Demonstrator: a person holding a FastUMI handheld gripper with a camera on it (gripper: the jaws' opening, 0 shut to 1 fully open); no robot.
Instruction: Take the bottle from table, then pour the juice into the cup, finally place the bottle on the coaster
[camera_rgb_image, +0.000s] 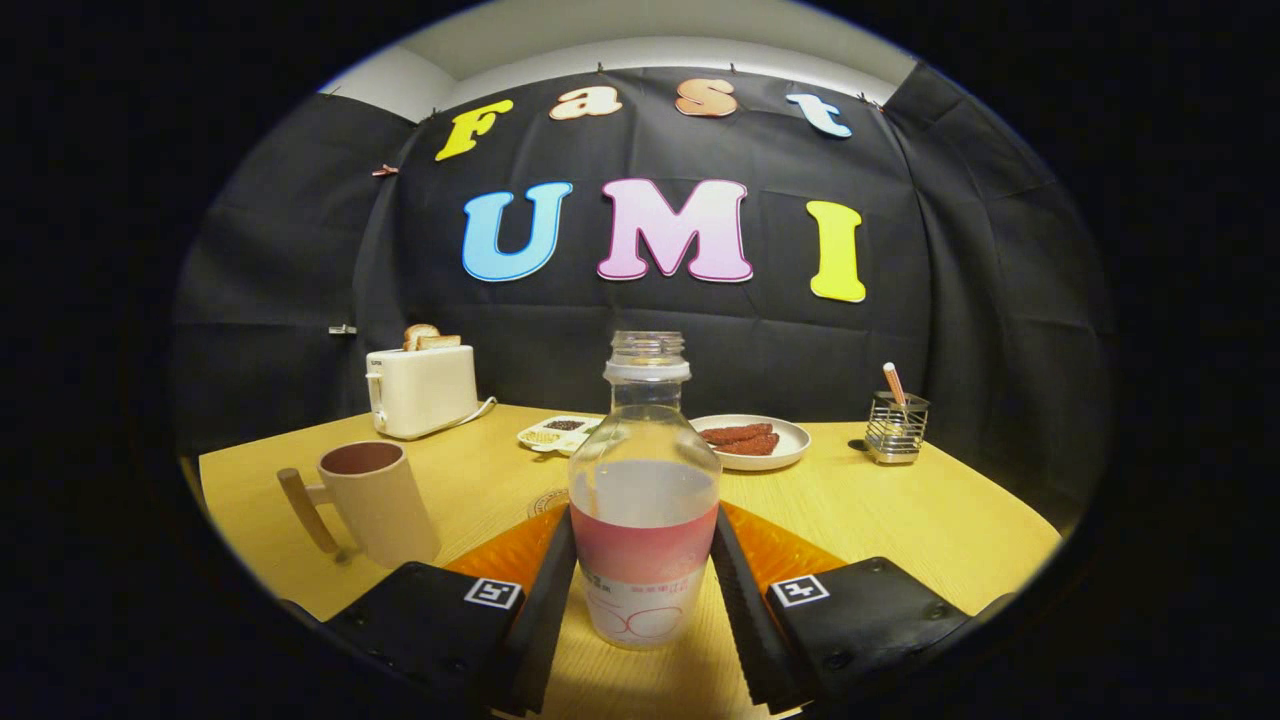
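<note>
On the yellow wooden table (880, 520) we log items largest first. Clear plastic bottle (645, 500), uncapped, upright, pale liquid partway up, pink label band, stands between our gripper (643, 580) fingers; both fingers press its sides, so our gripper is clamped on it. Beige mug with wooden handle (370, 500) sits left of the fingers, apart from the bottle. Cream toaster (420, 388) with bread in its slots stands beyond the mug near the wall. White plate of reddish sausages (752, 440) lies beyond the bottle. Small divided white dish (555, 433) just left of the plate. Wire holder (896, 428) far right. Round coaster (548, 502) peeks out behind the bottle's left side.
</note>
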